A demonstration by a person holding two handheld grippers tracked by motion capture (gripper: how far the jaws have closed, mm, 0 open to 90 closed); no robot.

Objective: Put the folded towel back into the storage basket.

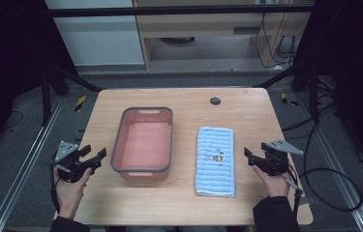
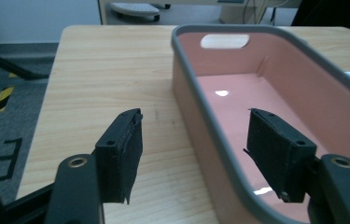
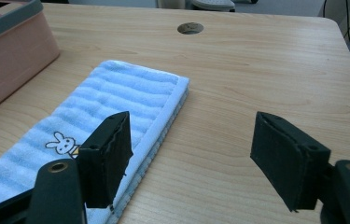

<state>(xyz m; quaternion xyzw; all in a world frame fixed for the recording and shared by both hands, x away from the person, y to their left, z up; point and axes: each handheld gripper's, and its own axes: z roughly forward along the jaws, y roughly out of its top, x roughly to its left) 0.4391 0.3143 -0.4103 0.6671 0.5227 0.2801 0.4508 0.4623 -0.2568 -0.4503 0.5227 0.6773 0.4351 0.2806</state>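
Both tools wide open, nothing held. Left tool [image 1: 95,157] lower left, right tool [image 1: 251,158] lower right. Folded towel [image 1: 216,161] flat on surface [image 1: 193,104], right of pink basin [image 1: 117,145]. We judge towel soft, light, floppy; we'd pinch near folded edge.

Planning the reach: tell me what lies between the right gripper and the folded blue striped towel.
Bare wooden tabletop, seen in the high view, separates right gripper from towel.

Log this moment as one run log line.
left gripper: open, beside pink bin | right gripper: open, beside folded towel | nothing held
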